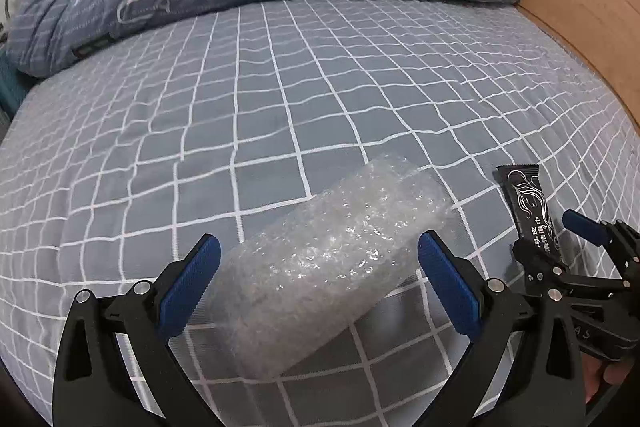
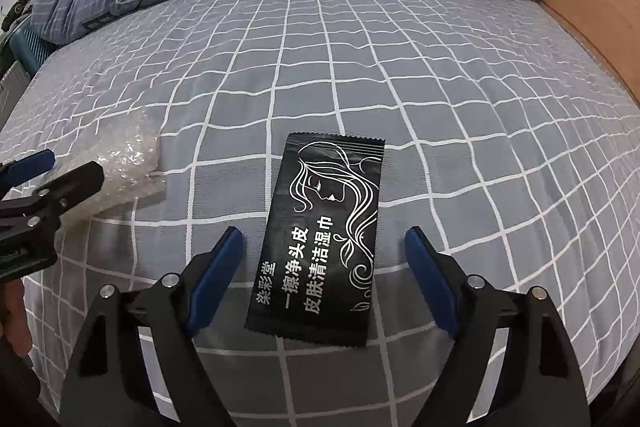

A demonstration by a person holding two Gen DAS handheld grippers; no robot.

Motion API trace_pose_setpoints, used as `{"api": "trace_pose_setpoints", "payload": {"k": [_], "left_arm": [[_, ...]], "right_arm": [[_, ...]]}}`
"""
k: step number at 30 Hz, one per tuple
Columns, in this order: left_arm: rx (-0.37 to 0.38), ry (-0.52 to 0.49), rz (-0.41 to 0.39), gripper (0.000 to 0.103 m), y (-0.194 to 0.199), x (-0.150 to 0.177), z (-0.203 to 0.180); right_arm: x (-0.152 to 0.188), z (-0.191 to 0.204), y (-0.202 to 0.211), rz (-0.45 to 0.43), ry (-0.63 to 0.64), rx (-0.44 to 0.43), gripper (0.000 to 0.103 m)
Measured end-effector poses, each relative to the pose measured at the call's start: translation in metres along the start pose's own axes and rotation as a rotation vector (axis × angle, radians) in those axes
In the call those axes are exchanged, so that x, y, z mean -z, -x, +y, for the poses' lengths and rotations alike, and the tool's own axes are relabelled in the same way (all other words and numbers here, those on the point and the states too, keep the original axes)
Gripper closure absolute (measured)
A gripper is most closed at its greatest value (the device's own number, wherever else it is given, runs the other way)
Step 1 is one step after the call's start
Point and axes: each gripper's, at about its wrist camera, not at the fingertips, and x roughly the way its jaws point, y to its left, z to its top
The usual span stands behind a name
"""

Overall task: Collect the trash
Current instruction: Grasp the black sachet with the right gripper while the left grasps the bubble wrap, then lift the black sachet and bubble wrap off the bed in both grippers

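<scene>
Bubble wrap roll [image 1: 320, 259]: lies on the bed [image 1: 280, 99], directly under the left claw [image 1: 319, 267], between its two blue pads.
Roll's long axis: runs diagonally, from near-left to far-right, skewed to the line between the pads rather than square across it.
Left claw state: wide, pads clear of the plastic on both sides, nothing gripped.
Wet-wipe sachet [image 2: 320, 239]: flat on the bed, just right of the roll, its near half between the right claw [image 2: 324, 259] pads.
Sachet's long axis: points almost straight away from the claw, so the pads face its long edges.
Right claw state: open, pads standing off either edge, nothing held.
Nearer hand: each claw sits over its own piece; left for the roll, right for the sachet.
Judgement: the thin, flat sachet probably needs the pads lowered into the bedding before closing.
</scene>
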Motion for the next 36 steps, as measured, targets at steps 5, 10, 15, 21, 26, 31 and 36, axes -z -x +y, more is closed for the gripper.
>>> {"api": "trace_pose_setpoints", "payload": {"k": [5, 10, 15, 21, 26, 31, 36], "left_arm": [[0.008, 0.005, 0.030, 0.007, -0.010, 0.003, -0.003], [0.012, 0.040, 0.057, 0.018, -0.017, 0.006, -0.001], [-0.003, 0.036, 0.062, 0.033, -0.018, 0.008, -0.005], [-0.013, 0.052, 0.045, 0.040, -0.015, 0.009, -0.005], [-0.029, 0.067, 0.010, 0.042, -0.003, 0.007, -0.003], [-0.032, 0.075, -0.013, 0.045, 0.014, 0.006, -0.002], [-0.033, 0.084, -0.029, 0.045, 0.029, 0.005, -0.004]], "right_arm": [[-0.001, -0.003, -0.008, 0.027, -0.008, -0.016, 0.039], [-0.001, -0.002, -0.009, 0.032, -0.001, -0.022, 0.046], [-0.001, -0.002, -0.011, 0.038, 0.005, -0.032, 0.053], [-0.001, -0.002, -0.010, 0.039, 0.018, -0.039, 0.073], [-0.003, 0.000, -0.001, 0.020, 0.026, -0.035, 0.077], [-0.004, 0.000, 0.008, 0.002, 0.031, -0.031, 0.077], [-0.007, 0.001, 0.022, -0.018, 0.036, -0.035, 0.077]]}}
